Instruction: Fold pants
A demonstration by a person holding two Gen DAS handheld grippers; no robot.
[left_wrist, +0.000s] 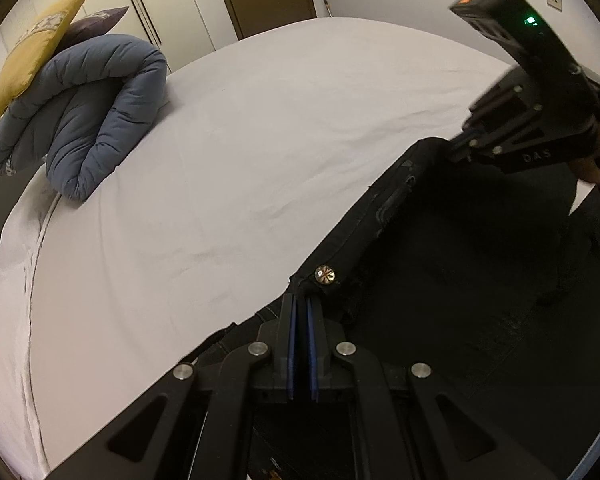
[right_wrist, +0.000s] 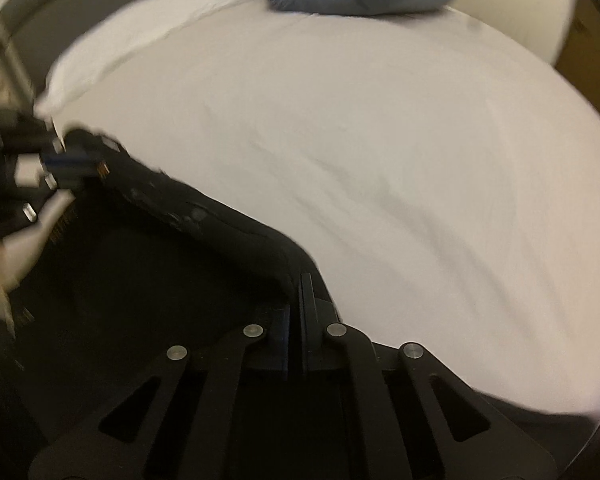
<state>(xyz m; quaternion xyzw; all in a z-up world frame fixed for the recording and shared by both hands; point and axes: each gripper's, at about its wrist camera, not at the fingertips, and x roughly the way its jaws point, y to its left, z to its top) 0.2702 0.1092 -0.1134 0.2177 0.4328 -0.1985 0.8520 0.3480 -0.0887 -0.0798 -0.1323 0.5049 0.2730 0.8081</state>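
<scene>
Black pants [left_wrist: 440,248] are spread at the bed's [left_wrist: 240,140] near edge. The waistband is pinched at one end by the left gripper [left_wrist: 302,300] and at the other by the right gripper [right_wrist: 296,280]. Step judged: waistband grasped; next, a matched lift and carry-over are needed.

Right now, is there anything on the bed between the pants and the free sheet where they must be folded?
Nothing visible is. The left gripper and right gripper are both shut on the waistband of the black pants. The white sheet beyond is bare; the blue duvet lies far off at its edge.
</scene>
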